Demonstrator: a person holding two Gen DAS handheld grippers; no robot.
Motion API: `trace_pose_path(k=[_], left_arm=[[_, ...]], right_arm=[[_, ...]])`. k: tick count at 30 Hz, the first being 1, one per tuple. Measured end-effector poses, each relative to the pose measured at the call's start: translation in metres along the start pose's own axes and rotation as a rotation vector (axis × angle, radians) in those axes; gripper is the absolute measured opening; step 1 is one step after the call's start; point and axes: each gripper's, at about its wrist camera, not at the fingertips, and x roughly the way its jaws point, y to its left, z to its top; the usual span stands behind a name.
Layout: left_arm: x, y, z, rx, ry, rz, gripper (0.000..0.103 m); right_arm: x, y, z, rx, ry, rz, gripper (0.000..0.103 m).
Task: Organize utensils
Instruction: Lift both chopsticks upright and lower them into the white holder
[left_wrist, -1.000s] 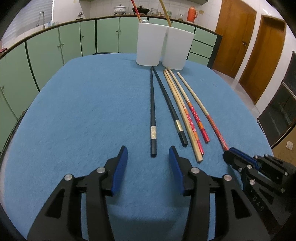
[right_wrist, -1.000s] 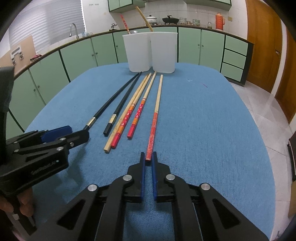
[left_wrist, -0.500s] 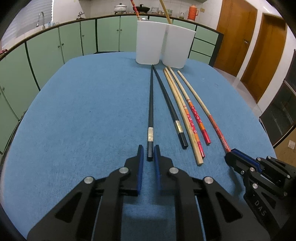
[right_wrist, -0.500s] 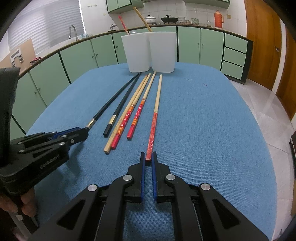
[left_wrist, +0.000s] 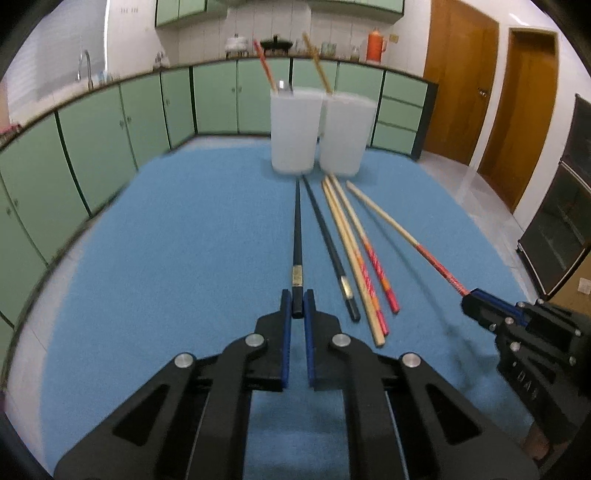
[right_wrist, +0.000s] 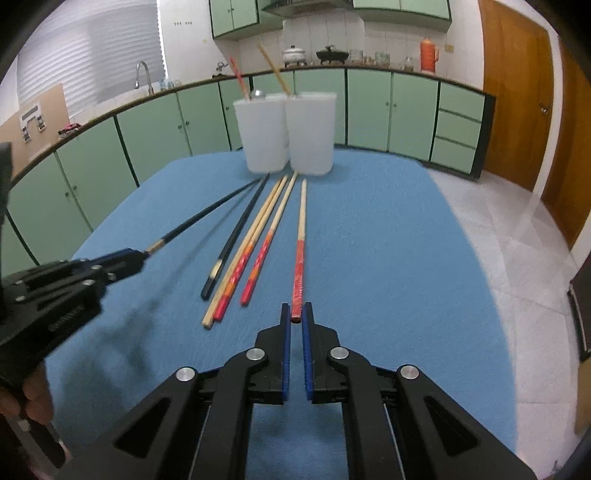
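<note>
Blue tablecloth (left_wrist: 166, 258): 6 chopsticks (left_wrist: 347, 236), 2 white cups (left_wrist: 293, 133) w/ 2 more.

A home kitchen: green cabinets (right_wrist: 369, 107) line the frame's middle, a tap (right_wrist: 142, 75) stands upper left, pots (right_wrist: 294, 55) sit on the counter, wooden doors (left_wrist: 458, 81) stand right.

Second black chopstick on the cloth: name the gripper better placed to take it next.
Left, probably. The loose black chopstick lies right beside the left gripper; three chopsticks separate it from the right gripper. Both already grip a chopstick.
</note>
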Motion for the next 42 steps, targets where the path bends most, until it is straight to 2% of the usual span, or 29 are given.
trace_pose_path(k=[7, 17, 23, 32, 37, 42], left_arm=[[-0.036, 0.006, 0.03, -0.005, -0.118, -0.001, 0.006], [-0.061, 0.011, 0.082, -0.03, -0.22, -0.051, 0.006], [-0.065, 0.013, 0.114, -0.038, -0.246, -0.084, 0.006], [-0.074, 0.016, 0.139, -0.053, -0.286, -0.115, 0.006], [-0.081, 0.015, 0.149, -0.049, -0.319, -0.117, 0.006], [-0.09, 0.016, 0.174, -0.05, -0.376, -0.116, 0.006]], right_arm=[[-0.035, -0.008, 0.027, -0.02, -0.094, -0.028, 0.006], [-0.075, -0.024, 0.09, -0.007, -0.212, 0.022, 0.006], [-0.084, -0.026, 0.121, -0.028, -0.237, 0.047, 0.006], [-0.087, -0.018, 0.154, -0.07, -0.261, 0.083, 0.006], [-0.095, -0.021, 0.17, -0.075, -0.296, 0.097, 0.006], [-0.111, -0.025, 0.193, -0.075, -0.351, 0.11, 0.006]])
